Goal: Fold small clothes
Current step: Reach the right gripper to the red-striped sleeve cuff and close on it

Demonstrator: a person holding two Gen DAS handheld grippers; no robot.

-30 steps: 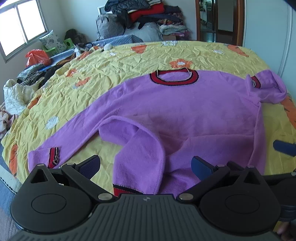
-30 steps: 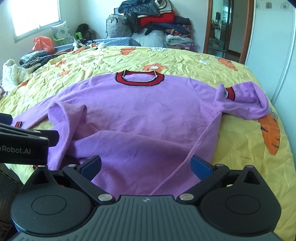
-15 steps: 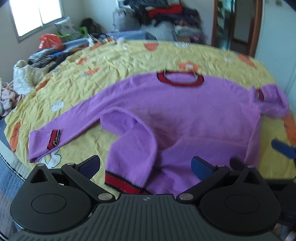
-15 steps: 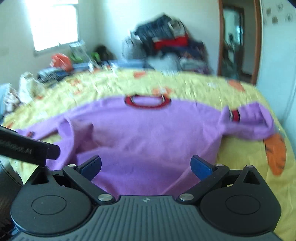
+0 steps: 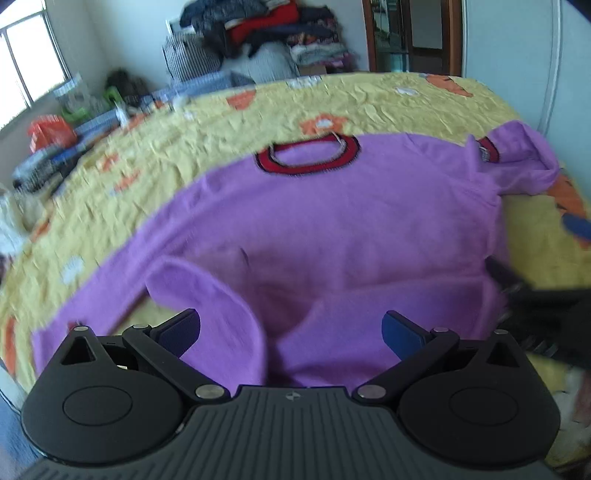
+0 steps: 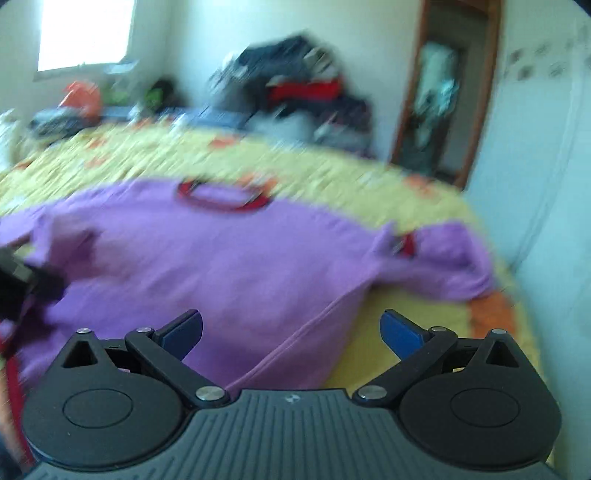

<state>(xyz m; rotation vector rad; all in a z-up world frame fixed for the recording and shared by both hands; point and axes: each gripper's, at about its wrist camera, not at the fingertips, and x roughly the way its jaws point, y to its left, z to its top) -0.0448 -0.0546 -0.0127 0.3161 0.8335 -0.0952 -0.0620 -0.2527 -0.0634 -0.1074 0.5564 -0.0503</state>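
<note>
Sweater lies face-up on the bed, collar at the far side, hem nearest the cameras. Left hand-held gripper has its jaws spread wide, nothing between them, poised over the near hem. Right hand-held gripper is likewise spread and empty, over the sweater's right side edge where it meets the bed.

Risks, as I judge them:
- Both views are smeared (right one badly), so any grasp now could land off target and pinch the bedsheet along with the knit, dragging the sheet during a fold.
- The near-left corner is already flopped over the body; grabbing there may catch two layers and lock in a crooked fold.
- The right sleeve is bunched back on itself at the far right; folding the body before flattening it leaves a lump.
- The fabric looks soft and thick, so a shallow pinch could slip out mid-lift.
- The two tools are close together near the hem (the right one shows at the right edge of the left view), so they could knock each other.

Counts:
- 1 sweater, 1 collar.
- 2 sleeves: left sleeve stretched out toward the near left, the right bunched.
- 2 red cuffs: one clear on the right sleeve, the left mostly hidden behind the tool.
- 2 hand-held grippers.
- 1 bed, 1 clothes pile at the far wall (items too blurred to count).
</note>
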